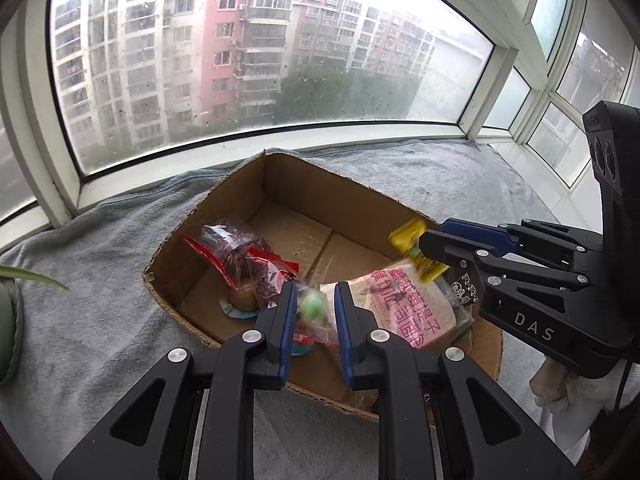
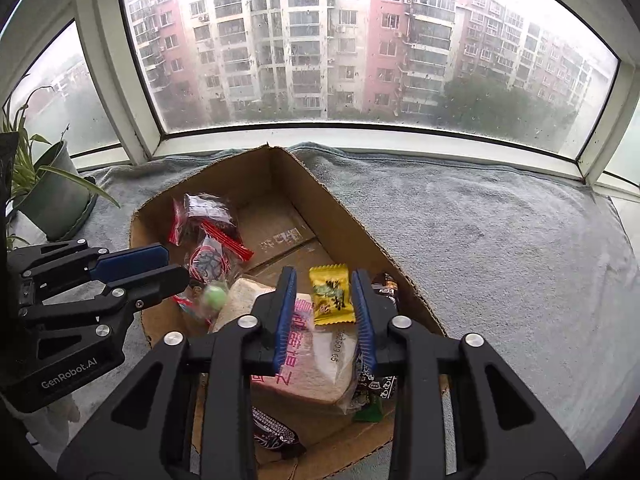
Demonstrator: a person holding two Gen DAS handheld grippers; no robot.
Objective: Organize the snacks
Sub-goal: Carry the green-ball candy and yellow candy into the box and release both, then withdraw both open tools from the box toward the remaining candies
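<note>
While both claws hang over the open cardboard box [image 2: 352, 216], each has a small sweet between its blue pads. The left claw [image 1: 315, 312] is spread, and a green candy [image 1: 312, 307] in a clear wrapper sits in the gap; whether the pads touch the wrapper cannot be told. The right claw [image 2: 324, 300] is also spread, with a yellow candy packet [image 2: 331, 294] between its fingers; the packet looks blurred in the left wrist view [image 1: 416, 250], and a firm pinch cannot be confirmed.

The box rests on a grey towel [image 2: 500, 240] spread over the window ledge, with one corner pointing toward the far window [image 2: 360, 40]. Inside the box, on the near side, lies a large bread packet with pink lettering [image 2: 312, 360], directly under the right claw. Just beside it on the right are dark wrapped snacks [image 2: 386, 288], and another dark wrapped piece [image 2: 276, 432] lies at the near edge. Toward the left of the box are clear bags with red edges holding dark snacks [image 2: 208, 216], and near them a round brown sweet [image 1: 244, 296] lies on the box floor. The far part of the box floor shows bare cardboard.

A potted plant [image 2: 48, 192] stands on the ledge at the far left, well apart from the box.
</note>
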